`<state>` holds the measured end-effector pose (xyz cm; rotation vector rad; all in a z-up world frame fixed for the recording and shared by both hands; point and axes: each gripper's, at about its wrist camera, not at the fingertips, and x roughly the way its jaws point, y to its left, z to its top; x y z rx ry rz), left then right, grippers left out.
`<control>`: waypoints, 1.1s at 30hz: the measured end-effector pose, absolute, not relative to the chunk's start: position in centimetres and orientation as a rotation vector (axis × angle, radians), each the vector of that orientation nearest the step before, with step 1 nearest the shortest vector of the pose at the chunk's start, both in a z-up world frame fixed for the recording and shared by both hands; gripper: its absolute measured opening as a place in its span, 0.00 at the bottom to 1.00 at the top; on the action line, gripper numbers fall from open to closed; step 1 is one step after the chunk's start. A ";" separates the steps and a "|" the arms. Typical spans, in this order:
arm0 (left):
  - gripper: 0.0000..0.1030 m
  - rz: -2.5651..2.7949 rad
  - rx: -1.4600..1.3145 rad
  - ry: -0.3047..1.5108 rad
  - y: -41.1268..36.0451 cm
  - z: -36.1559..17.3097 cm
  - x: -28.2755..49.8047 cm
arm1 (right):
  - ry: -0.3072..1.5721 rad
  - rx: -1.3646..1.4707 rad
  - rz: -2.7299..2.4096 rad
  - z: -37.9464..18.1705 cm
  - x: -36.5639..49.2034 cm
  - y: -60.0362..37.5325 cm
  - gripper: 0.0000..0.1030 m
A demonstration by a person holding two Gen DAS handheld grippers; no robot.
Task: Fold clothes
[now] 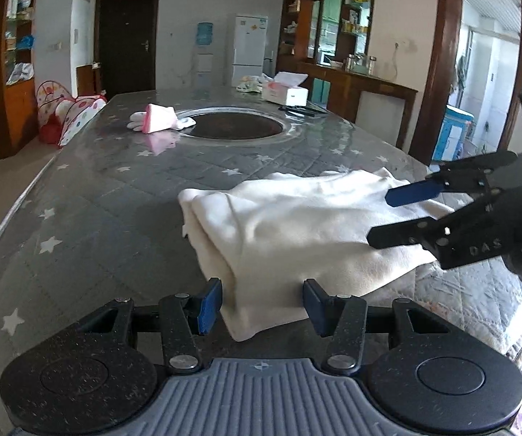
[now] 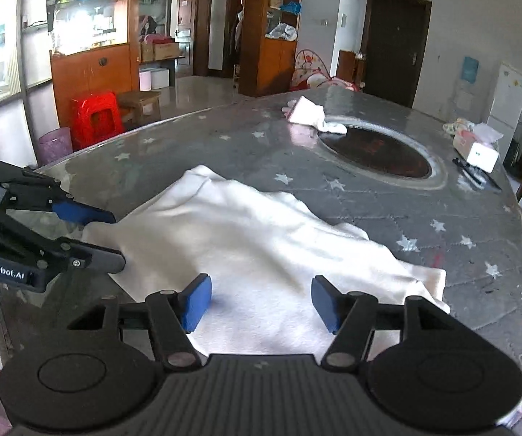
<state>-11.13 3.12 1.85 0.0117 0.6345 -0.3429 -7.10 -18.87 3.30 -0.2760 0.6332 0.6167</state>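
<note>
With both our left gripper (image 1: pixel 261 303) and right gripper (image 2: pixel 261 299) spread wide and holding nothing, the white garment (image 1: pixel 297 229) just ahead (already doubled over) could slump apart if we pinch only its top layer.

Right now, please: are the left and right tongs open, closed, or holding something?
Left tongs: open, holding nothing, straddling the white garment's edge.
Right tongs: open, holding nothing, above the garment.
</note>
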 end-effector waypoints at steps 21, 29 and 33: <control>0.67 -0.293 -0.131 0.703 4.5 2.3 -10.2 | 0.665 -0.228 0.583 1.6 -8.1 -18.5 0.90; 0.84 -0.285 -0.149 0.708 4.6 2.9 -9.9 | 0.684 -0.216 0.588 1.3 -8.0 -18.3 0.96; 0.99 -0.283 -0.155 0.694 4.8 3.1 -10.0 | 0.695 -0.227 0.583 1.0 -8.0 -18.0 1.00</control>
